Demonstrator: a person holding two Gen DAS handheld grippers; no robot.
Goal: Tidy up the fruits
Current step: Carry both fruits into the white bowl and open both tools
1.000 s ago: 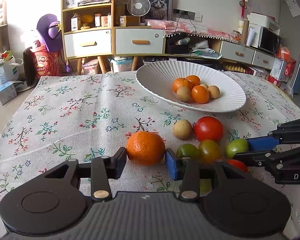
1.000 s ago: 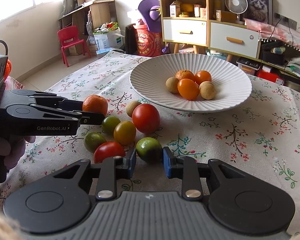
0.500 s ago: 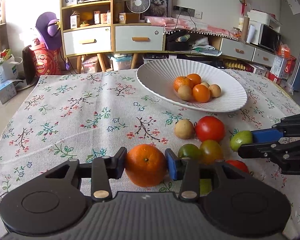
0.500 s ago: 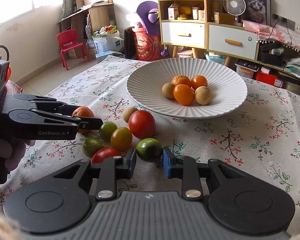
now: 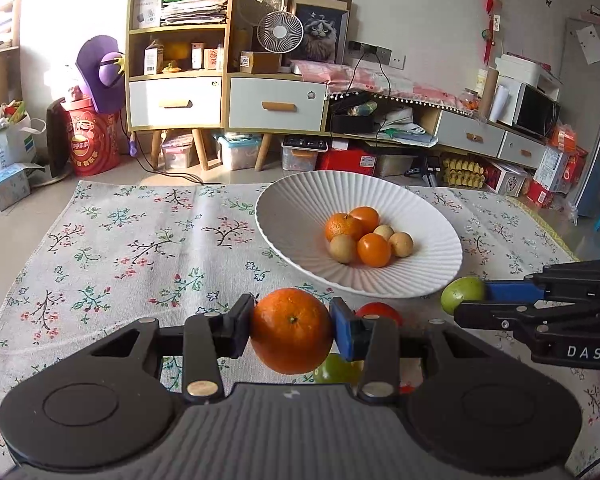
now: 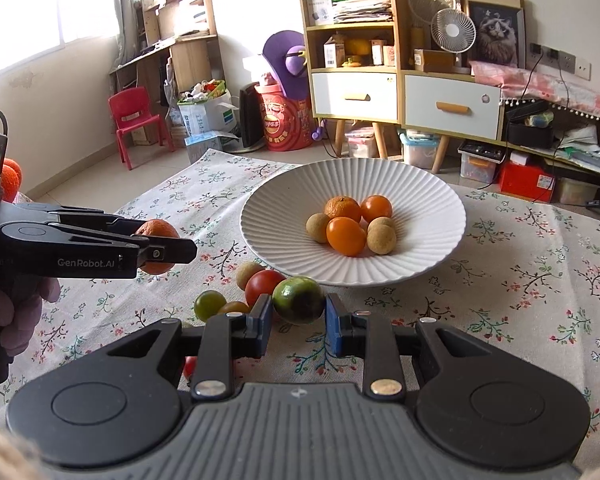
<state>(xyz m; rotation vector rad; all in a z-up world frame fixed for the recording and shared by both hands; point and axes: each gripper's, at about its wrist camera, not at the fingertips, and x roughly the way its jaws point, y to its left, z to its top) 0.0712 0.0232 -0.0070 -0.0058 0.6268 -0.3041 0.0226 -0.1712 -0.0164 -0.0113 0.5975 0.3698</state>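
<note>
Both fruits now off the surface: my left claw (image 5: 292, 330) grips the orange (image 5: 291, 330), right claw (image 6: 298, 312) the green fruit (image 6: 299, 299); bowl (image 6: 432, 264) next.

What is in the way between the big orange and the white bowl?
Nothing visible is. The left gripper holds the orange above the flowered cloth, and only bare cloth lies between it and the white bowl's near rim. The loose tomatoes sit lower, off to the right.

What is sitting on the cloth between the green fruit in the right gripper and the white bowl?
Nothing: in the right wrist view only bare floral tablecloth separates the green fruit in the right gripper from the white bowl.
</note>
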